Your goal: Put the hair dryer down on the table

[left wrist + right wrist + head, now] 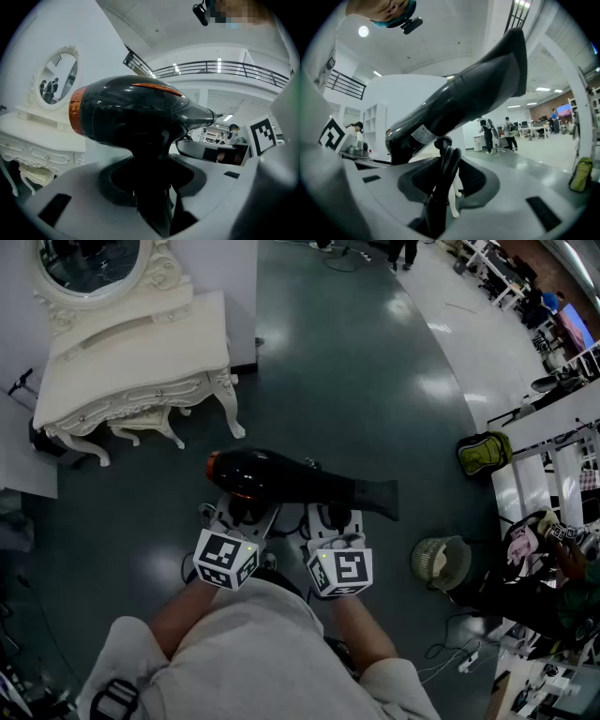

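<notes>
A black hair dryer [281, 479] is held level above the dark floor [375, 390] at centre frame, with its orange-ringed end to the left and its nozzle to the right. The left gripper [246, 514] is clamped on its handle [150, 187]. The right gripper [336, 519] pinches its black cord [444, 173]. The white counter [141, 343] stands well apart at upper left.

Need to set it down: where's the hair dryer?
Hair dryer: head view centre, in the left gripper, above the floor, lower right of the dressing table.
</notes>
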Tool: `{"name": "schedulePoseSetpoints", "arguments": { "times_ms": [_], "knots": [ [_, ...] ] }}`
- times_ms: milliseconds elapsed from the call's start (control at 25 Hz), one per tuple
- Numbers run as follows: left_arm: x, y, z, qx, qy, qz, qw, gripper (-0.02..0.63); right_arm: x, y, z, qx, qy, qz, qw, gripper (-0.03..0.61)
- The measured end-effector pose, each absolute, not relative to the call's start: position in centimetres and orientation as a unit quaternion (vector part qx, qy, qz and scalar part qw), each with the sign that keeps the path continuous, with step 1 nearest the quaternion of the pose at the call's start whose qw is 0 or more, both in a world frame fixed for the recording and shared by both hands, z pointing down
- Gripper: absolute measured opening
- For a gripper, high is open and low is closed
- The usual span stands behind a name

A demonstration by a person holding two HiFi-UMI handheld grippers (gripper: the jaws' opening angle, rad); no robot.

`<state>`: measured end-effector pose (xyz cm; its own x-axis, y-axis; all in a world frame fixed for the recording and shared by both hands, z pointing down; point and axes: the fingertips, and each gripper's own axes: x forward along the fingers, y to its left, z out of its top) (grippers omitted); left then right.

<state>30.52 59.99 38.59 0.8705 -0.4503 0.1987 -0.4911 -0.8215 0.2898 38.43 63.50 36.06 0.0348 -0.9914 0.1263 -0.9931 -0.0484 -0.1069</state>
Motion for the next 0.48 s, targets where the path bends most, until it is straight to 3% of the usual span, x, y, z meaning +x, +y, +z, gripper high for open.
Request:
{"name": "schedulePoseSetpoints", "arguments": {
  "times_ms": [480],
  "knots": [
    [24.0, 55.4, 39.1, 0.936, -0.304, 0.059, 0.169, 0.178, 32.2, 57.8, 36.6, 0.679, -0.729, 0.078, 0.016, 0.13]
  ]
}}
